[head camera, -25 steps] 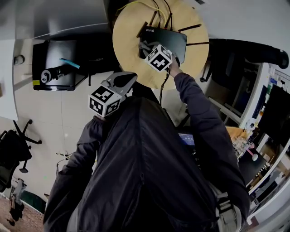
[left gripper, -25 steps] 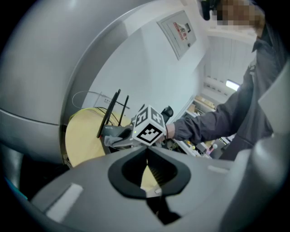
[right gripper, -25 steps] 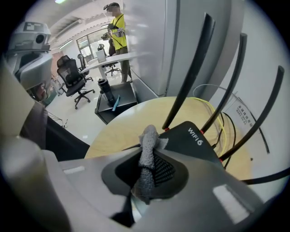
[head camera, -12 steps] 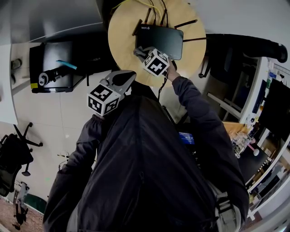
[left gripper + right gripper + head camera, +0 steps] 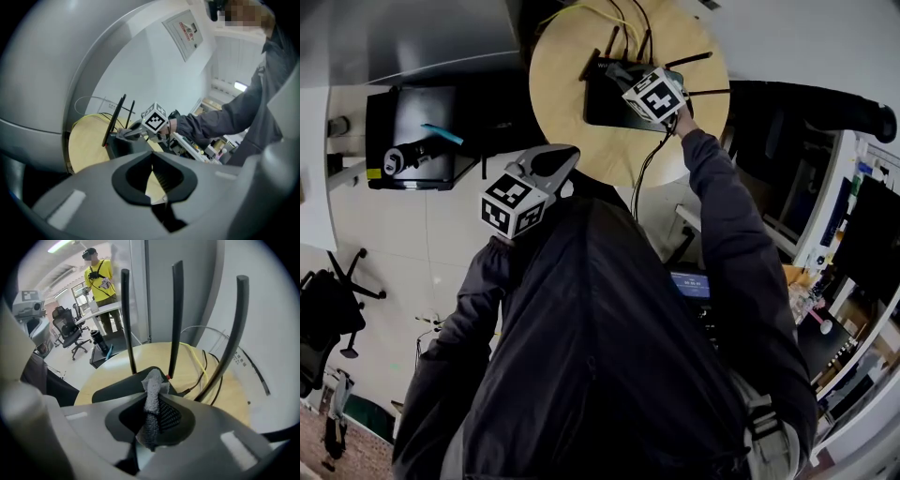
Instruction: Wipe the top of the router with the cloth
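Router [image 5: 602, 103]: black and flat, lying on the round wooden counter [image 5: 572, 141] toward its far edge, thin antennas rising along its back.
Antennas: three in the right gripper view, a left one [image 5: 127, 319] and a middle one [image 5: 176, 315] close to upright, and a right one [image 5: 232, 338] leaning outward.
Cloth [image 5: 152, 390]: grey and bunched into a narrow strip, pinched between the right gripper's jaws; free end pokes out past the jaw tips and rests against the router's top, close to the foot of the middle antenna.
Right gripper [image 5: 628, 82]: over the right part of the router, marker cube uppermost, jaws clamped on the cloth and pointing at the back edge.
Left gripper [image 5: 567, 155]: off the counter's near edge, in front of the person's chest and well apart from the router; jaws closed together with nothing between them, only a sliver of the wooden top showing behind.
Cables: a yellow cable [image 5: 200, 359] and several black ones, lying on the counter behind the router and running to its far edge.
Sleeve [image 5: 722, 234]: dark, stretched from the person's shoulder up to the right gripper.
Background: a person in a yellow shirt [image 5: 101, 287] beside a desk, an office chair [image 5: 68, 331] nearby on the floor.
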Tool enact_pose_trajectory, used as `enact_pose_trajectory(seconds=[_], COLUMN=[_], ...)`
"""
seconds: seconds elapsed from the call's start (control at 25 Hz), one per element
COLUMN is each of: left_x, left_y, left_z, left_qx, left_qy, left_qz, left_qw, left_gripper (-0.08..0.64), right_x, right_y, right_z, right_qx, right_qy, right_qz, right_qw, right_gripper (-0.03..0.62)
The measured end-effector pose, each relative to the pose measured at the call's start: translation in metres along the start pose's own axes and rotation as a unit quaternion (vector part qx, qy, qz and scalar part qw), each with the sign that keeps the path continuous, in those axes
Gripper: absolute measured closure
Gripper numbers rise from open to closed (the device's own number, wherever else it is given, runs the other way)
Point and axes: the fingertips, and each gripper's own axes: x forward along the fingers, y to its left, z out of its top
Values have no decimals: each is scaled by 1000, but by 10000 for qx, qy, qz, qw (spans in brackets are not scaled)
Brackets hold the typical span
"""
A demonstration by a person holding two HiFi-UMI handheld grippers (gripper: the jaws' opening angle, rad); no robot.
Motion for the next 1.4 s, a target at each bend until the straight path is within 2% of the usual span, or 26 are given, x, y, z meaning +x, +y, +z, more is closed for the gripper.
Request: enact_pose_trajectory(seconds=[0.2,0.56,0.8,1.12,1.4], left_x=[0,3,9,16,20], left_y=[5,5,8,1,-2], left_z=[-2,-5,-5,-11,-13], left_qx=[-93,-125,-78,-36,-5], left_qy=[43,71,128,230,265], left_qz=[99,110,65,-92,-177], left_qw=[9999,9998,9999,9997,9995], left_gripper=[560,560,560,560,560], right_x=[13,20,15,4,-2], right_y=[-9,-7,30,64,96], right_z=[11,-2,-14,-29,-45], right_qx=[-389,-286,-230,-337,-324], right_qy=[119,463,436,322,404], right_qz=[-75,50,453,345,484], right_qw=[9991,9985,9978,9983,9975], right_gripper=[560,561,561,561,561])
